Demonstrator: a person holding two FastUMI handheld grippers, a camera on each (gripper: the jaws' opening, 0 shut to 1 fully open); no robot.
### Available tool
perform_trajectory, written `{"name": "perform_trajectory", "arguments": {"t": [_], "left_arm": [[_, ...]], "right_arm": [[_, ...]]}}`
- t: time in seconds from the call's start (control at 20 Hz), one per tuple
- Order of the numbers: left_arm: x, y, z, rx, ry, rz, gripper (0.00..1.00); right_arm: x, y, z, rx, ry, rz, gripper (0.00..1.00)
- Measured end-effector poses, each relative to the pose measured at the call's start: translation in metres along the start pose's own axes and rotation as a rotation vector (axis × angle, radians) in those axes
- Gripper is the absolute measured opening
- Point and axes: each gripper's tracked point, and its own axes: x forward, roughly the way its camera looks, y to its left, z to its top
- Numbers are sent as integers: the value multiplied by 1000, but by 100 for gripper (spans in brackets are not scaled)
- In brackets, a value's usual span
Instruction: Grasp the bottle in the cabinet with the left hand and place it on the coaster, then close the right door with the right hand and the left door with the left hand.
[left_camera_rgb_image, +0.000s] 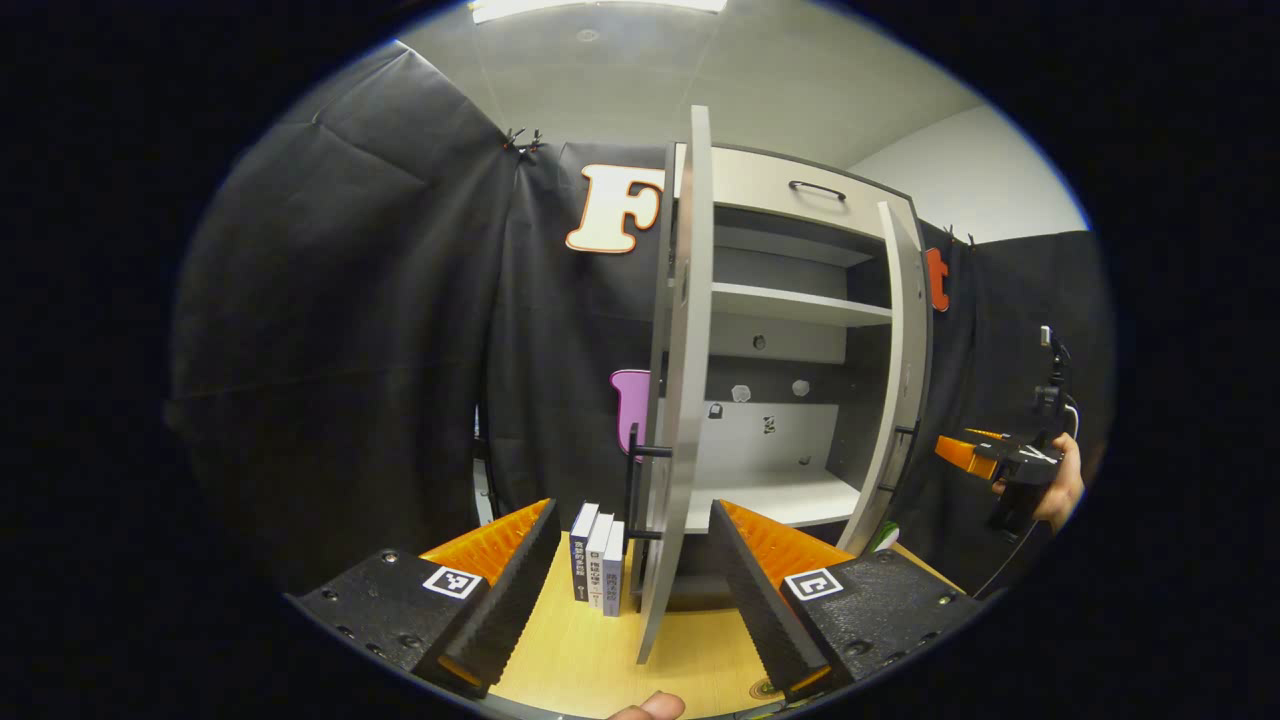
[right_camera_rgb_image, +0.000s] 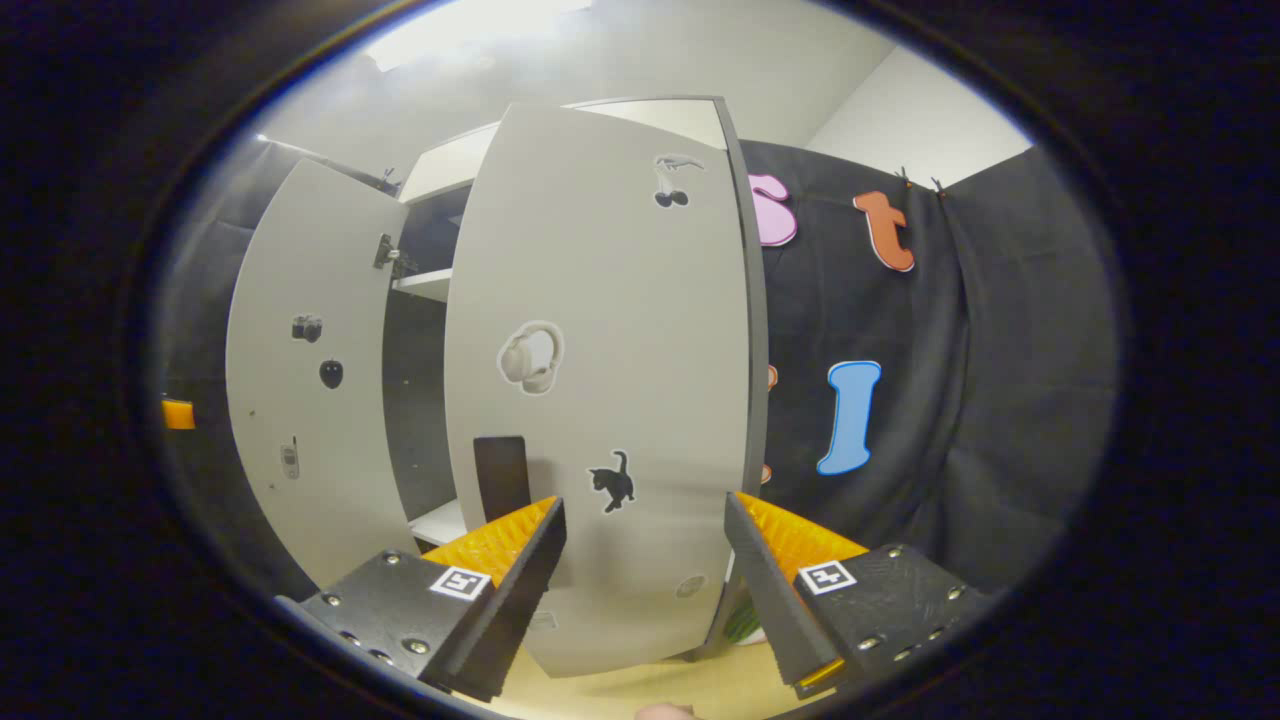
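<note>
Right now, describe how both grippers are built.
Left gripper: two wedge-shaped ridged fingers on black bolted blocks, each bearing a square black-and-white marker. Right gripper: the same build; in the left gripper view a cable trails below it.

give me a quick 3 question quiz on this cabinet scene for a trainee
1. True or false: both cabinet doors stand open.
2. What stands on the table left of the left door: A books, B a mug, C a plate?
3. Are the jaws of the right hand-held gripper open or shut?

Key
1. True: the right door is open too.
2. A, the books.
3. Open, holding nothing.
</note>
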Motion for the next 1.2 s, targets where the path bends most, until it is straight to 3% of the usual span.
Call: {"name": "perform_trajectory", "arguments": {"t": [0.3,0.6,0.85,1.05,1.2], "left_arm": [[15,33,-8,0,6,68,95],[48,62,-33,-44,59,100,94],[81,77,-46,-125,93,91,95],[100,81,-46,-68,100,99,95],[110,54,-47,-57,103,24,95]], "right_arm": [[-16,8,-1,-33,-11,11,96],[-58,30,19,-29,-83,108,96],[-79,22,22,-13,-88,87,96],[-97,19,20,-3,-79,82,96],[-104,18,19,2,-87,99,96]]}}
